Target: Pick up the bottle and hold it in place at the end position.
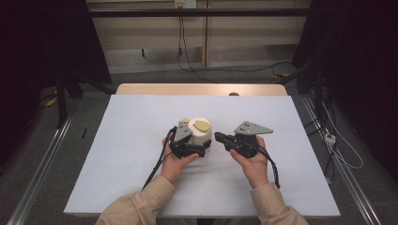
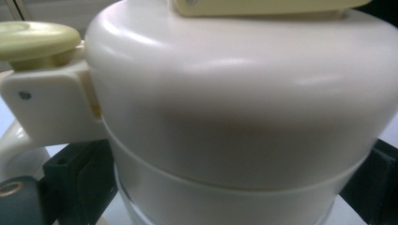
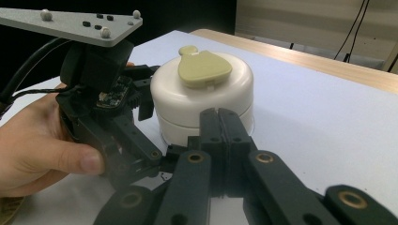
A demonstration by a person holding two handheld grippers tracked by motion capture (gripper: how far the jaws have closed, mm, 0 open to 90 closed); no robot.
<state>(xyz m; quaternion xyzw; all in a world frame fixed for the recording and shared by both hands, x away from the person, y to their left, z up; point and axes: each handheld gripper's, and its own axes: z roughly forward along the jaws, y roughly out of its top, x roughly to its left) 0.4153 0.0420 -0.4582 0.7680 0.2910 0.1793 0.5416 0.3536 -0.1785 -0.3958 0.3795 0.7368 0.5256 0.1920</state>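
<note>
Near the middle of the white mat [image 1: 131, 154] our left gripper [image 1: 199, 151] clasps the cream jug [image 1: 201, 133] around its body, our right gripper [image 1: 219, 137] pressed closed just beside it, so we judge a careless nudge could tip it.

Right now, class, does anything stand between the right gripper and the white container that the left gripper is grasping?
Nothing visible does. The right gripper has its jaws shut together and points straight at the white container, with bare white table cover in the gap between them. The left gripper grips the container from its other side.
</note>
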